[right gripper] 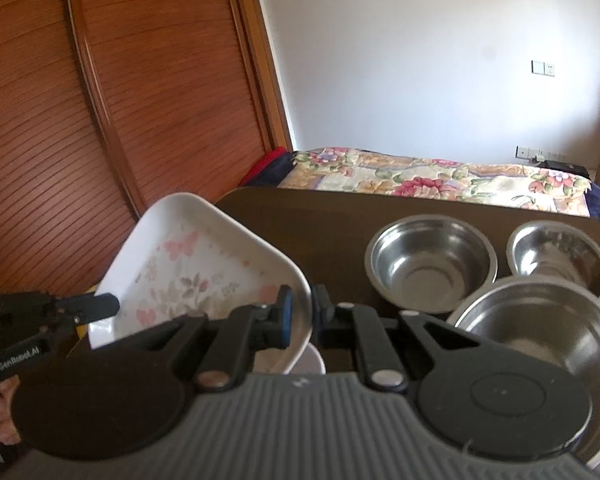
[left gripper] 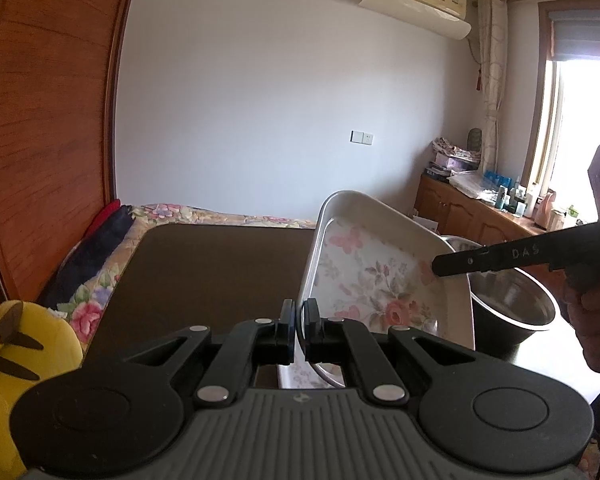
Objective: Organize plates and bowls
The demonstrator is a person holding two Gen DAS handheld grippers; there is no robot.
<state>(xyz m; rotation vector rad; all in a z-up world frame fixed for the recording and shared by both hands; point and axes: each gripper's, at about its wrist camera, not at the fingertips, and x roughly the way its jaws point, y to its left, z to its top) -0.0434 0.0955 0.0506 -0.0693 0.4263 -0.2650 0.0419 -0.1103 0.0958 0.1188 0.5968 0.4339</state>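
Both grippers, left gripper (left gripper: 299,334) and right gripper (right gripper: 302,316), are pinching opposite rims of the flowered tray (right gripper: 188,264), jaws narrowed on it, carrying it tilted above the tabletop (right gripper: 340,216) beside three steel bowls (right gripper: 430,256).

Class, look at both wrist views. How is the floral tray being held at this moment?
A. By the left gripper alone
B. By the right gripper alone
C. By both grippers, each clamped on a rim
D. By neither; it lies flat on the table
C: the left gripper pinches one rim of the floral tray and the right gripper pinches the opposite rim, so the tray hangs tilted above the dark table.
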